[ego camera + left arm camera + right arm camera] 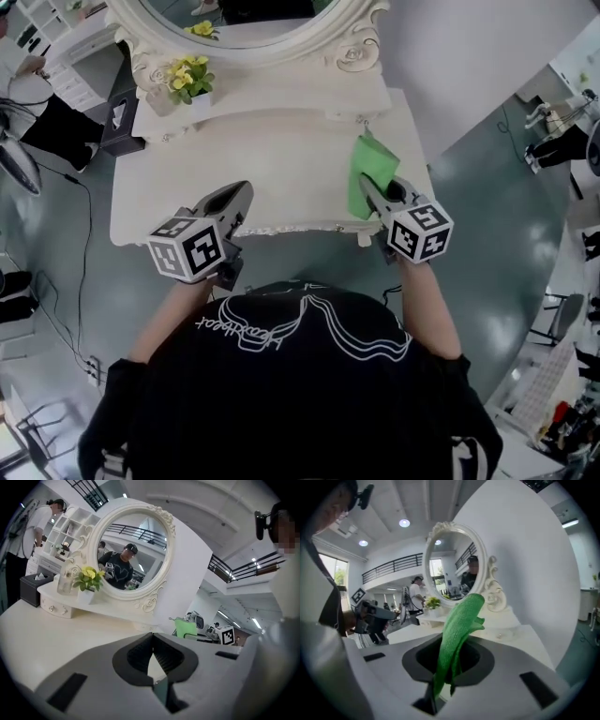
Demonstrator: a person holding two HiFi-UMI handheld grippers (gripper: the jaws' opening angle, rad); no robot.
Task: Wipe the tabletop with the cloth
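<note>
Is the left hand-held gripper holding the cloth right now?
No: the left hand-held gripper is shut on nothing; the green cloth is pinched in the right hand-held gripper.

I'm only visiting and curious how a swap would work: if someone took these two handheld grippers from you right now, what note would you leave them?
Left gripper: shut and empty, over the front left of the tabletop.
Right gripper: shut on the green cloth, over the tabletop's right side.
Done: the cloth is picked up. I can't tell whether it touches the top or whether any wiping has happened.
Left: wipe the tabletop with the cloth. The flower pot stands on the raised shelf at the back, probably out of the way.
</note>
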